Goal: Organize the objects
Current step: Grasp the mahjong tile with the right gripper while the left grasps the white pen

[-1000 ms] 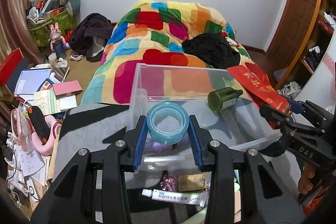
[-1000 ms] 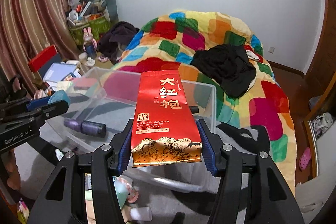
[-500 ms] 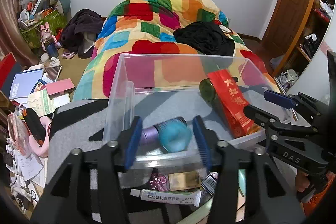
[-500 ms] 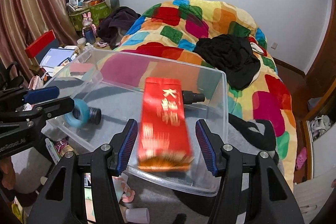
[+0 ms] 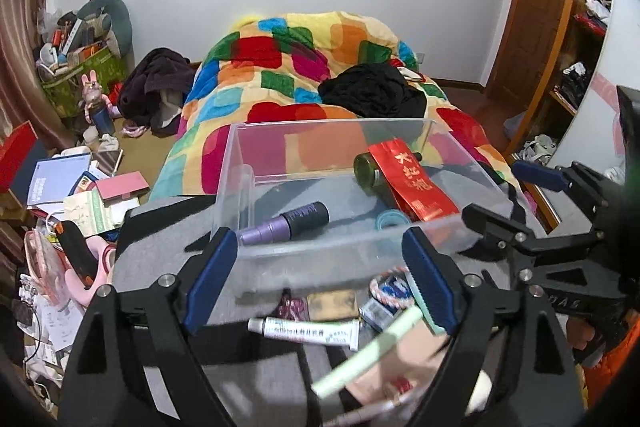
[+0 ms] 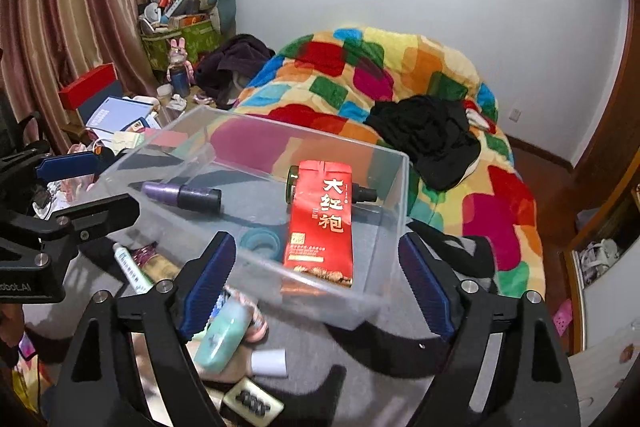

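Observation:
A clear plastic bin (image 5: 236,163) (image 6: 402,195) stands on the grey cloth. Inside lie a red tea packet (image 5: 416,183) (image 6: 322,223), a blue tape roll (image 5: 390,219) (image 6: 260,241), a purple-and-black bottle (image 5: 288,225) (image 6: 182,195) and a green bottle (image 5: 366,169) (image 6: 293,181). My left gripper (image 5: 320,283) is open and empty in front of the bin's near wall. My right gripper (image 6: 316,283) is open and empty over the bin's near corner. Each gripper also shows in the other's view, the right one (image 5: 520,203) and the left one (image 6: 76,191).
Loose items lie on the cloth before the bin: a white ointment tube (image 5: 304,331) (image 6: 132,269), a pale green stick (image 5: 368,351), a teal bottle (image 6: 224,339), a white cap (image 6: 270,363). A bed with a colourful quilt (image 5: 304,67) is behind. Clutter (image 5: 80,195) lies left.
My left gripper let the blue tape roll go into the bin and opened. My right gripper let the red tea packet drop into the bin. Both pulled back.

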{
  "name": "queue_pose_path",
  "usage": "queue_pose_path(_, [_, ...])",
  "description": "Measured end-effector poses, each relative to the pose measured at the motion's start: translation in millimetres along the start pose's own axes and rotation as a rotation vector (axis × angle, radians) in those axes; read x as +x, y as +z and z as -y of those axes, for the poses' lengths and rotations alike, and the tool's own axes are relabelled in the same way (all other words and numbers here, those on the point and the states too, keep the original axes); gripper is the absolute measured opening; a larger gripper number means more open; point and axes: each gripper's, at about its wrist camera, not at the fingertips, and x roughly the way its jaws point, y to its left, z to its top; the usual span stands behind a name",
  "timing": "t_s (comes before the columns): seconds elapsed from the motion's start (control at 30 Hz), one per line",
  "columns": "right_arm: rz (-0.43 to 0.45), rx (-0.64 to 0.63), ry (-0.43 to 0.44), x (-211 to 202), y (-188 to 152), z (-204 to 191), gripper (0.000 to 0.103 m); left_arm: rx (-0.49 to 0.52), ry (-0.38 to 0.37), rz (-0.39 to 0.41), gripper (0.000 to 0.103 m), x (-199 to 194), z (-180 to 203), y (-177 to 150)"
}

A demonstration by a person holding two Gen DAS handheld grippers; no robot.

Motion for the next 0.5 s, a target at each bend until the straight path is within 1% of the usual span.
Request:
queue_pose_path(0.07, [0.017, -0.002, -0.003, -12, -5, -2, 0.082, 0.004, -0.002, 0.01, 0.089, -9, 0, -7])
queue_pose_path(0.23, [0.05, -0.003, -0.013, -39, -19, -4, 0.082, 0.008, -0.002, 0.024, 0.092, -28, 0, -25])
queue_pose_path(0.4, [0.057, 0.015, 0.0, -56, -38, -6, 0.083, 0.028, 0.004, 0.004, 0.092, -33, 2, -45])
queue_pose_path(0.5, [0.045, 0.019, 0.017, -62, -53, -11, 0.083, 0.032, -0.014, -0.02, 0.092, -31, 4, -60])
